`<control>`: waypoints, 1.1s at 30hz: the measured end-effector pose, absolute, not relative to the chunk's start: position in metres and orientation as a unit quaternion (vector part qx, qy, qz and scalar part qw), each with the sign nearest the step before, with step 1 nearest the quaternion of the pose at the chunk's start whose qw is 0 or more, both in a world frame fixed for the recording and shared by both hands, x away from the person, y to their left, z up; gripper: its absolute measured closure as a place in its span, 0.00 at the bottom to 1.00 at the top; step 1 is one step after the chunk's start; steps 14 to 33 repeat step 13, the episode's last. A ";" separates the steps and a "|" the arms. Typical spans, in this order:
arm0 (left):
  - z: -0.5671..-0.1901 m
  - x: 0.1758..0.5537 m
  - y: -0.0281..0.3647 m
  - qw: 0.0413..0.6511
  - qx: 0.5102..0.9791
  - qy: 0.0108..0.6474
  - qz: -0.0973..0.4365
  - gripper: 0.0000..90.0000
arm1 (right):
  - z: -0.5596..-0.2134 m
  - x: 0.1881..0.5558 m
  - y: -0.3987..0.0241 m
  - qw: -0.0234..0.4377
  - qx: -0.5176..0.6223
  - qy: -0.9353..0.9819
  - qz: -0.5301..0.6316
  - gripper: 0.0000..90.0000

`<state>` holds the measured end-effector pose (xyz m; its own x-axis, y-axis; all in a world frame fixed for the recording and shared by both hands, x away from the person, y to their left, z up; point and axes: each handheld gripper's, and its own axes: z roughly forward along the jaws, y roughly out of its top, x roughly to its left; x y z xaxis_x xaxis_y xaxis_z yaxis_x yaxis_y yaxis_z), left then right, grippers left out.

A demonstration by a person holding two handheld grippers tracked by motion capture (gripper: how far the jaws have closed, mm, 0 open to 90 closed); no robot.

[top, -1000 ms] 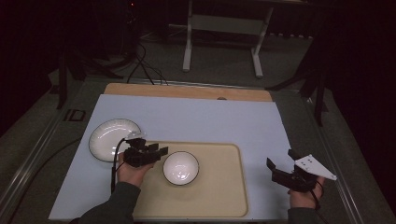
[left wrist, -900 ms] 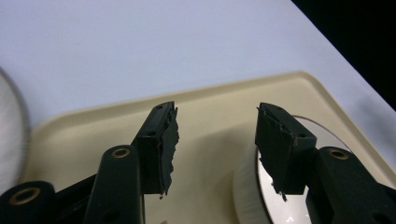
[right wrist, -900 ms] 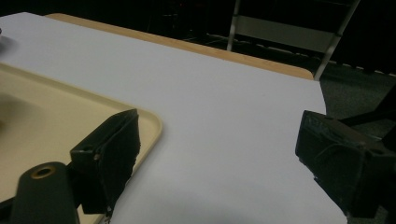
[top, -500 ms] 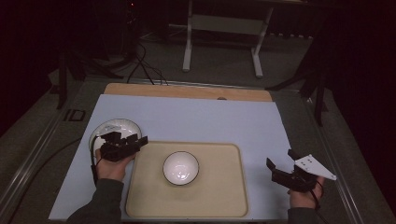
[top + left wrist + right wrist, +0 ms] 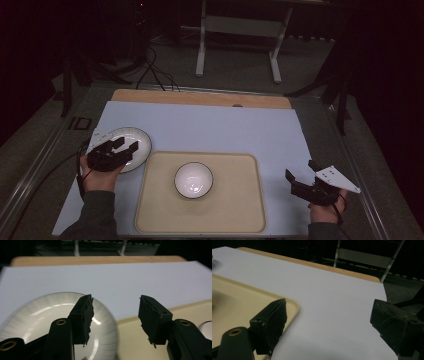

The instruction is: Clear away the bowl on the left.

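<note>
- In the high view, the left gripper (image 5: 123, 147) sits at the lower left of the frame, over the near edge of a white plate (image 5: 136, 140) that lies on the pale table mat (image 5: 220, 125).
- Its 2 jaws stand apart with nothing pressed between them, and they have just been opening.
- In the left gripper view, the plate (image 5: 32, 315) fills the lower left; 1 jaw stands over the plate's right part, the other over the beige tray (image 5: 130, 340), so the plate's rim lies below the gap.
- The tray (image 5: 230, 215) lies bottom centre in the high view, its left rim just beside the plate, with a white bowl (image 5: 193, 180) inside.
- The right gripper (image 5: 301, 174) is at the lower right, well apart from the plate, jaws wide and empty.
- In the right gripper view, its jaws (image 5: 327, 327) frame bare mat and a tray corner (image 5: 289, 306).
</note>
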<state>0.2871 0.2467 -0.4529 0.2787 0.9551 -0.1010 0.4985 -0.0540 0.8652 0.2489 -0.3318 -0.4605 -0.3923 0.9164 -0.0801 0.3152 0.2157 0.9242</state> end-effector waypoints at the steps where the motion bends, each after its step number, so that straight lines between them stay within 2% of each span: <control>1: -0.453 0.286 0.249 0.420 0.678 0.536 0.276 0.51 | -0.461 0.249 -0.332 0.335 0.437 0.704 0.448 0.15; 6: -0.459 0.286 0.265 0.415 0.667 0.546 0.291 0.50 | -0.461 0.249 -0.332 0.335 0.438 0.705 0.447 0.15; 12: -0.467 0.290 0.271 0.374 0.668 0.558 0.321 0.49 | -0.461 0.249 -0.332 0.335 0.439 0.705 0.445 0.15; 33: -0.468 0.291 0.273 0.373 0.666 0.561 0.320 0.49 | -0.462 0.250 -0.331 0.335 0.439 0.706 0.445 0.15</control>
